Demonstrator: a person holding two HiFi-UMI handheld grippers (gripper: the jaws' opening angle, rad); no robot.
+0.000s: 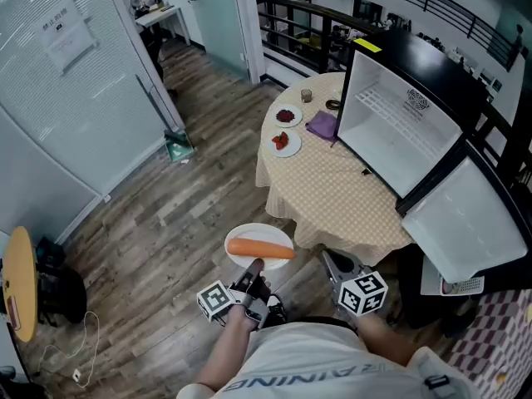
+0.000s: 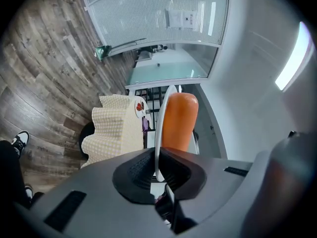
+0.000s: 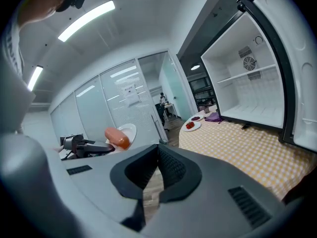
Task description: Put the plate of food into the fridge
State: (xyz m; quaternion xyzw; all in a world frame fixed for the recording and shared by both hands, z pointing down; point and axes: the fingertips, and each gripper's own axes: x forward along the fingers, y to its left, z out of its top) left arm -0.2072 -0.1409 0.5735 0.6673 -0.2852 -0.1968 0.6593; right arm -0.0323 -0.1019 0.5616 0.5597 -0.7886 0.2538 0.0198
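While the fridge point(image 1: 405, 106) stands open at the checked table point(image 1: 332, 191), you hold the white plate point(image 1: 246, 237) over the wooden floor point(image 1: 166, 231) near that table, its rim pinched in your left gripper point(image 1: 253, 265). A long orange food point(image 1: 260, 248) lies on the plate. Your right gripper point(image 1: 329, 261) hangs beside it, jaws together and empty.

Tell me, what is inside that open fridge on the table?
The fridge looks bare inside: white walls, one shelf and a round vent on the back wall, no food seen. The open door hides one side of the inside behind its edge.
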